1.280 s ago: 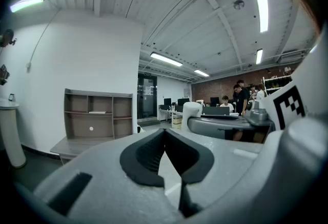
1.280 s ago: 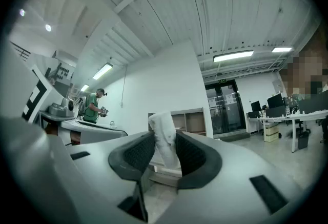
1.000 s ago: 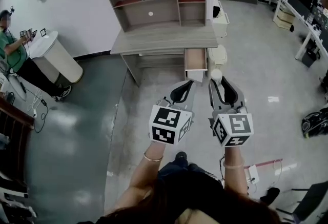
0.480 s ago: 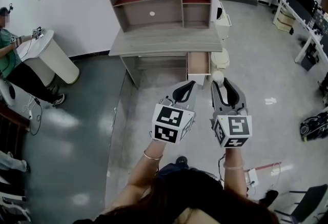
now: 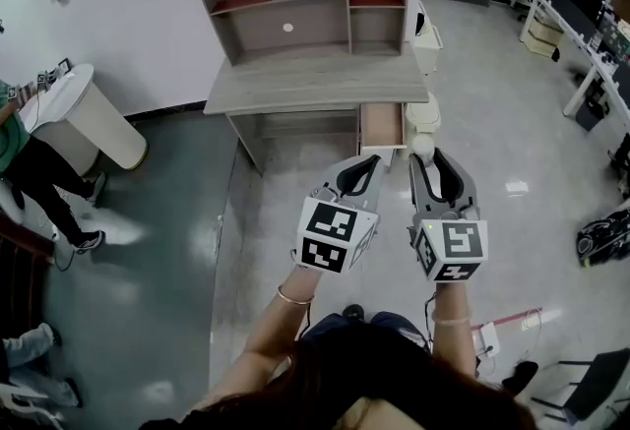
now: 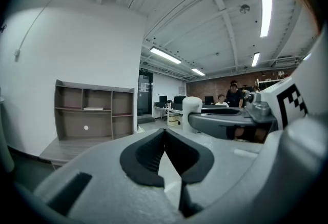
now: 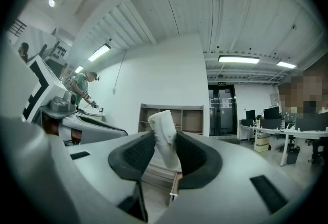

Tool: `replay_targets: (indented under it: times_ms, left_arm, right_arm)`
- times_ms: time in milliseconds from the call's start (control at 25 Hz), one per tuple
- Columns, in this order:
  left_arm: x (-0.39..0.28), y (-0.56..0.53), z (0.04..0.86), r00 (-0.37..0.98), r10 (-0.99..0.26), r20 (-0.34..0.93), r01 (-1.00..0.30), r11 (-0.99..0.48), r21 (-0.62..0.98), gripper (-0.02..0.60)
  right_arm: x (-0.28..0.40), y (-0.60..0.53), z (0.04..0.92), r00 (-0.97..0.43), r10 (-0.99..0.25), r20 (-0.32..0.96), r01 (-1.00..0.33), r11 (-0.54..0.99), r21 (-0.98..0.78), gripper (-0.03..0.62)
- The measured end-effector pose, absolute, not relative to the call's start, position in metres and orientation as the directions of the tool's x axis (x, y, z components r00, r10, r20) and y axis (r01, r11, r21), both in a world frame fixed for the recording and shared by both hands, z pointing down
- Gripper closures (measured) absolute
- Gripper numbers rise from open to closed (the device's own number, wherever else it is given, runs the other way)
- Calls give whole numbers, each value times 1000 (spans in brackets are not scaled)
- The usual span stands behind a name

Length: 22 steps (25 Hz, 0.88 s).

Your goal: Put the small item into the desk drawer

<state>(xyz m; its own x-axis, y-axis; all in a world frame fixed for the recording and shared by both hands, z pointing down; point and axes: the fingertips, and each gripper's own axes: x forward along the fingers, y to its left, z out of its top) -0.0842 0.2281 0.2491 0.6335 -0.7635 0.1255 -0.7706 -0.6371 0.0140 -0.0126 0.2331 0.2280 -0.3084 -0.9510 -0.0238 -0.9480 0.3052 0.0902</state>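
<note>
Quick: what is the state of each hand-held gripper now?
Left hand-held gripper: closed, empty.
Right hand-held gripper: closed on the white item.

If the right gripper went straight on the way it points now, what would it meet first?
Probably the desk, near its open drawer. The right gripper, shut on the item, points there. Depth is unclear.

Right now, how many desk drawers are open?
1. The open drawer sits under the right end of the desk, pulled out. Closed ones may be hidden beneath the desktop.
</note>
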Motion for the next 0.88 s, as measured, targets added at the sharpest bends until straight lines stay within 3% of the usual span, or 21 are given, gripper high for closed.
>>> replay_targets:
  times_ms: [880]
  left_arm:
    - [-46, 137, 260, 649, -751, 121, -759, -651, 26, 566]
  right_arm:
    - [15, 146, 246, -306, -952, -4, -948, 304, 97, 467]
